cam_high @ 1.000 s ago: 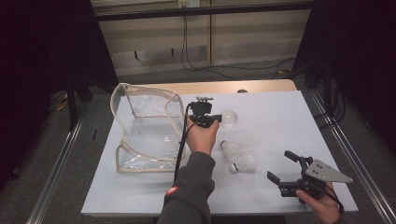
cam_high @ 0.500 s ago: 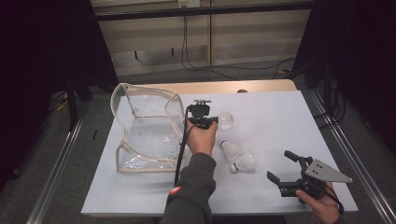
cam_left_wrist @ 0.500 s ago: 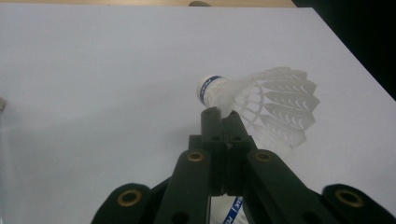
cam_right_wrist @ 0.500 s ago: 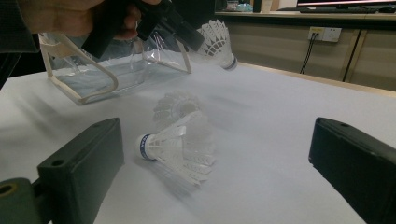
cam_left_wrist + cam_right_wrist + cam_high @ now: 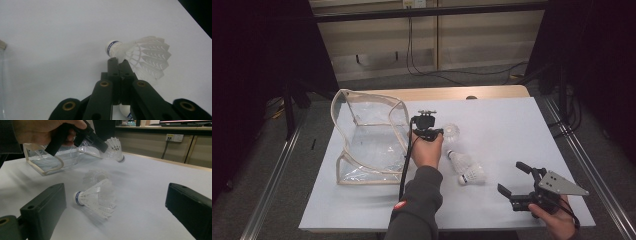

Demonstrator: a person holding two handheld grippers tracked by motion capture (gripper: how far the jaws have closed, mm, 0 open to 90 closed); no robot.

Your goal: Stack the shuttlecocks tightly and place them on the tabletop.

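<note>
In left gripper (image 5: 119,65): shuttlecock (image 5: 142,56)

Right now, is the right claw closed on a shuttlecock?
No. In the right gripper view the right claw stands wide open, with the two lying shuttlecocks on the table ahead of it, untouched.

Left hand-held gripper (image 5: 443,131): carried in the left hand (image 5: 427,150), forearm in a dark sleeve reaching up over the bench (image 5: 512,125) from its near edge. Jaws closed together, tips pinching the feather skirt of a shuttlecock (image 5: 140,56) just behind its cork. Gripper sits over the middle of the bench, raised above the surface.

Right hand-held gripper (image 5: 511,177): held in the right hand (image 5: 557,222) at the near right corner of the bench. Jaws spread wide apart, nothing between them, pointing toward the bench's middle.
</note>
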